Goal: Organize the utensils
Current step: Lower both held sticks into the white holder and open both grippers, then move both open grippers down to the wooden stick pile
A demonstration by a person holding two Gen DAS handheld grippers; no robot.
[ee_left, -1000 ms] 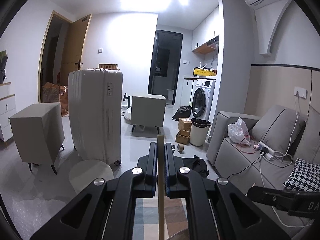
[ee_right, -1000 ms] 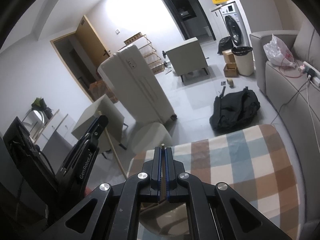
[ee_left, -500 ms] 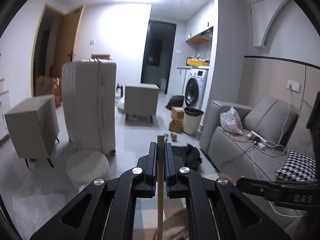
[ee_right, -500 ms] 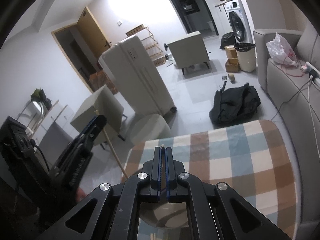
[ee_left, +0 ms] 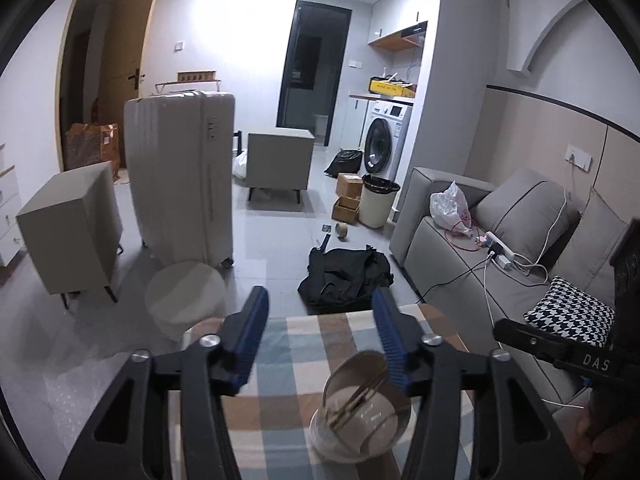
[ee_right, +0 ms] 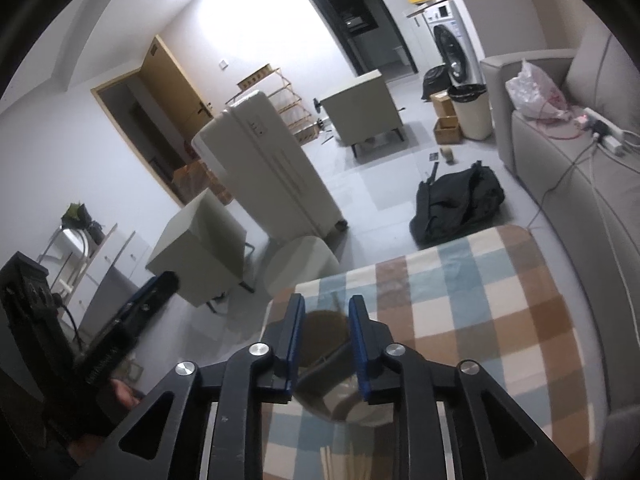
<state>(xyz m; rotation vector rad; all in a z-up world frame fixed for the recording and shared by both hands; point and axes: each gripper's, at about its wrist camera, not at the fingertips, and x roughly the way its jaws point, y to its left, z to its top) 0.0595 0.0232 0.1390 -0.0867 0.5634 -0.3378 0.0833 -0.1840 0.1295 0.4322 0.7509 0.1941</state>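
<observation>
A: Why is the left gripper standing so wide?

B: Its jaws have just been opening, with nothing between them; the chopsticks are now leaning inside the steel cup.

A: And the right gripper?

B: Also just parting, empty, hanging over the cup. The cup is sitting near the left edge of the checked tablecloth; to its right the cloth is lying bare.

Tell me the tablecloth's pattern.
Tablecloth: brown, light-blue and white checks, clearest in the right wrist view.
</observation>
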